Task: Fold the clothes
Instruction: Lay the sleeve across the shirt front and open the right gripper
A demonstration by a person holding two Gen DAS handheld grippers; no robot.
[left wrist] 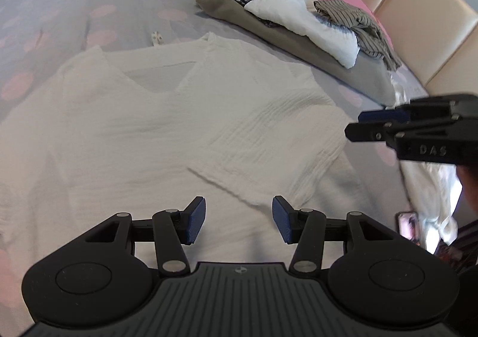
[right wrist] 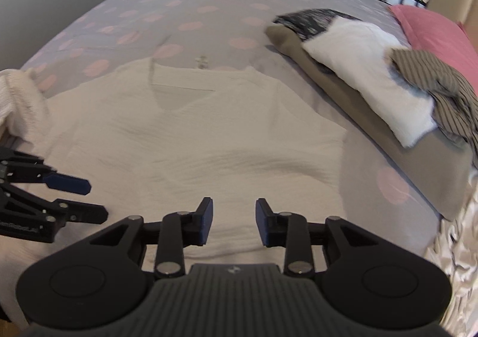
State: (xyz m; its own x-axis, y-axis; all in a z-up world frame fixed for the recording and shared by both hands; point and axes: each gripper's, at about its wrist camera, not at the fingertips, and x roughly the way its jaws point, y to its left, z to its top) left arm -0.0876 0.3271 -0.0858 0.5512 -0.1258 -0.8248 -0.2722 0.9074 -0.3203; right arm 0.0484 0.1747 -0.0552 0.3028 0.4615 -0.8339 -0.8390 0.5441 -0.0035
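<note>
White top spread flat on dotted bedspread, neckline at 12 o'clock.
Left gripper and right gripper are held over the white top hem; both jaws part-open, nothing gripped. Pile of clothes at 2 o'clock.

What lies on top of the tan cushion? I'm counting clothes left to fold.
On the cushion: a dark floral piece, a white one, a striped one. Anything beneath them is hidden.
</note>
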